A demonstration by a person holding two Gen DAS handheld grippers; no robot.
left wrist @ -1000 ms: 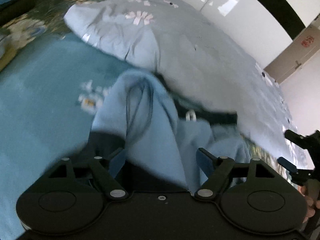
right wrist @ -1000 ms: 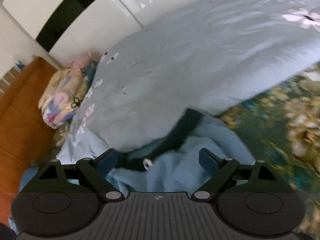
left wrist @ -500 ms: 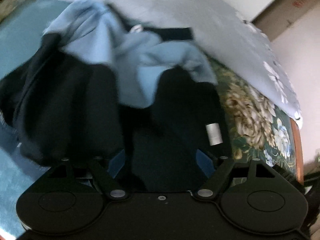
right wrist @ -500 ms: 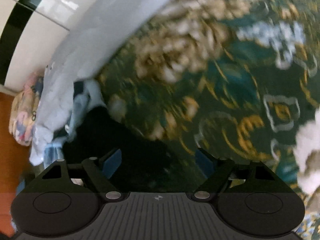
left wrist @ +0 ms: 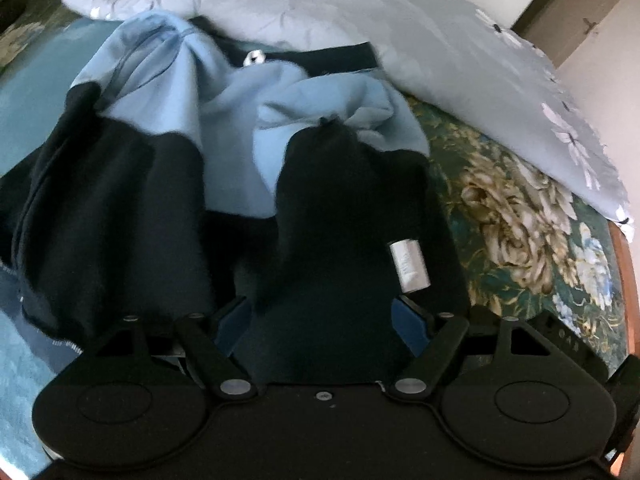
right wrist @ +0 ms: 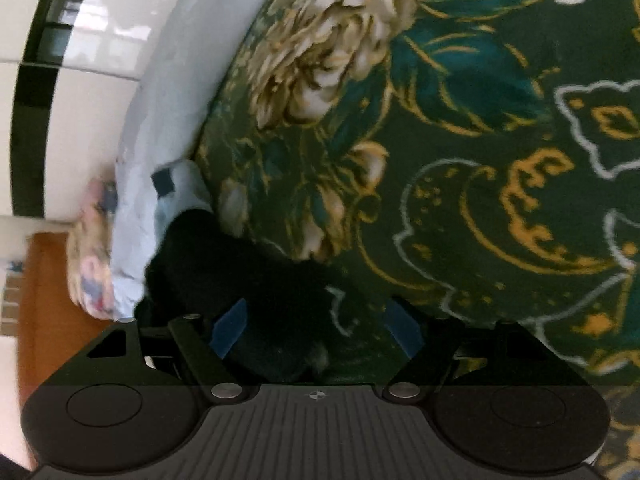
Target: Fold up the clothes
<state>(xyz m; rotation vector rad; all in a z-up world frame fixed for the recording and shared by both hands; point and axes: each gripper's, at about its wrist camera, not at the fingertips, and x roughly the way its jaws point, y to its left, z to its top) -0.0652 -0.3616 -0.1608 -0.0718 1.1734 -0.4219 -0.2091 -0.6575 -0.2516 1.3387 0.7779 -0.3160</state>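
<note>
A hooded garment lies crumpled on the bed, light blue [left wrist: 224,120] at the top and dark navy [left wrist: 340,200] lower down, with a white label [left wrist: 408,266] and a metal eyelet [left wrist: 254,57]. My left gripper [left wrist: 320,328] points down at it with its jaws wide. Navy cloth fills the gap between them, but the pads do not visibly press it. In the right wrist view the garment's dark edge [right wrist: 224,264] runs in between the fingers of my right gripper [right wrist: 316,328]. Those jaws are closing, low over the bedspread, and the pads are still apart from the cloth.
A grey-blue flowered duvet [left wrist: 400,20] is heaped behind the garment. The green and gold floral bedspread [right wrist: 440,120] lies to the right, a teal blanket [left wrist: 28,100] to the left. A folded patterned quilt [right wrist: 88,264] sits by the wooden headboard [right wrist: 40,300].
The left gripper moved from the light blue part to the navy part. The right gripper rolled, dropped from the duvet to the bedspread at the garment's edge, and its jaws narrowed.
</note>
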